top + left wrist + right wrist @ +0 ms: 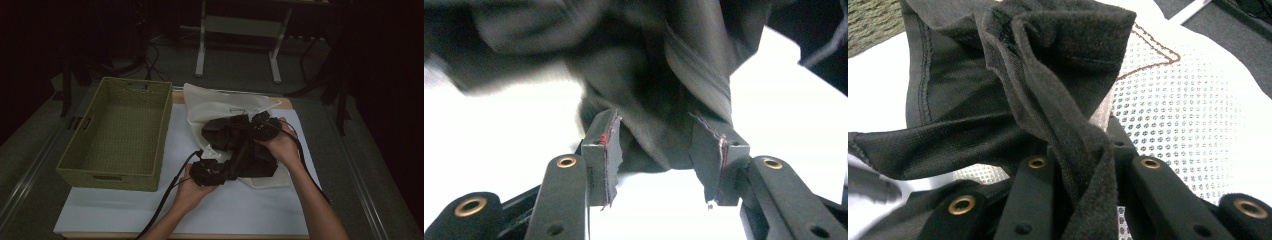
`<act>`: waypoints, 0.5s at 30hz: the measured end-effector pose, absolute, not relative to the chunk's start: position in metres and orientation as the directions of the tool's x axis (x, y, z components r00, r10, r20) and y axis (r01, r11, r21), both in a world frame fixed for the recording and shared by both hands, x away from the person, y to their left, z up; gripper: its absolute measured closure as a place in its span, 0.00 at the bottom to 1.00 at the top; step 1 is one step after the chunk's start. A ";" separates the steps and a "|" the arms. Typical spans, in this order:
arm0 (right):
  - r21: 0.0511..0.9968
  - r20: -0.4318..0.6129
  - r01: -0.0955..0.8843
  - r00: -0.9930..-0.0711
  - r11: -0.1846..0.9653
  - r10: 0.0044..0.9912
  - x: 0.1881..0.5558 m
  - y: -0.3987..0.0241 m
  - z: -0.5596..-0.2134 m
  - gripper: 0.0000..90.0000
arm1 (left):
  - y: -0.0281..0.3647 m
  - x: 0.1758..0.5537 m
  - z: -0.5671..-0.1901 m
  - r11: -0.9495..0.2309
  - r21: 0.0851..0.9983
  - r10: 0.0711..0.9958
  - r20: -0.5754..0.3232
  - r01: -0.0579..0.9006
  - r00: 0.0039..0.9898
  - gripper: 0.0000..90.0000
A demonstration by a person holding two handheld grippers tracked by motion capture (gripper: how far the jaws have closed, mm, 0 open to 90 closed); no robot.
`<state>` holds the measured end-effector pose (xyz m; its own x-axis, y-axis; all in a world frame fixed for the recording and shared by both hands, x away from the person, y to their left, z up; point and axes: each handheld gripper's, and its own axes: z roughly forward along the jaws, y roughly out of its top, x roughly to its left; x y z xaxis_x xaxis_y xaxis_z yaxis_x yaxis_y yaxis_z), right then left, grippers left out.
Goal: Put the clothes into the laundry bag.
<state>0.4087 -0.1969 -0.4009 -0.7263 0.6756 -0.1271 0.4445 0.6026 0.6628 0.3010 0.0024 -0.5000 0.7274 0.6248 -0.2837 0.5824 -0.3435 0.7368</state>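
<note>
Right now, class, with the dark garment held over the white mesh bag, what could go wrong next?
1. The left tool stands open around the dark garment, so that end may slip free.
2. The right tool pinches a bunched fold over the white mesh bag; it might drag the bag along.

- The left gripper (212, 172) is held low near the table's front, jaws parted, with dark cloth between the pads.
- The right gripper (265, 127) is held farther back, jaws clamped on dark cloth.

Table (260, 210): wicker basket (117, 135), white mesh bag (215, 107), black garment (240, 145).
</note>
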 end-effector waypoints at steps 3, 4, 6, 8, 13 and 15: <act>0.664 -0.125 0.445 -0.726 0.601 0.676 0.409 -0.196 -0.401 0.88 | -0.007 0.294 -0.509 -0.392 0.719 0.594 -0.279 0.574 0.755 0.61; 0.665 -0.123 0.446 -0.726 0.599 0.677 0.409 -0.196 -0.401 0.88 | -0.012 0.293 -0.511 -0.400 0.718 0.587 -0.276 0.569 0.761 0.61; 0.665 -0.118 0.449 -0.726 0.597 0.677 0.409 -0.195 -0.401 0.88 | -0.018 0.295 -0.513 -0.405 0.720 0.579 -0.275 0.564 0.767 0.61; 0.664 -0.120 0.448 -0.726 0.598 0.677 0.409 -0.195 -0.402 0.88 | -0.025 0.298 -0.514 -0.396 0.720 0.567 -0.297 0.570 0.768 0.64; 0.666 -0.118 0.449 -0.726 0.596 0.678 0.409 -0.195 -0.402 0.88 | -0.044 0.309 -0.517 -0.397 0.713 0.575 -0.298 0.578 0.762 0.64; 0.665 -0.118 0.449 -0.727 0.597 0.677 0.409 -0.195 -0.402 0.88 | -0.049 0.314 -0.517 -0.371 0.715 0.582 -0.319 0.593 0.748 0.64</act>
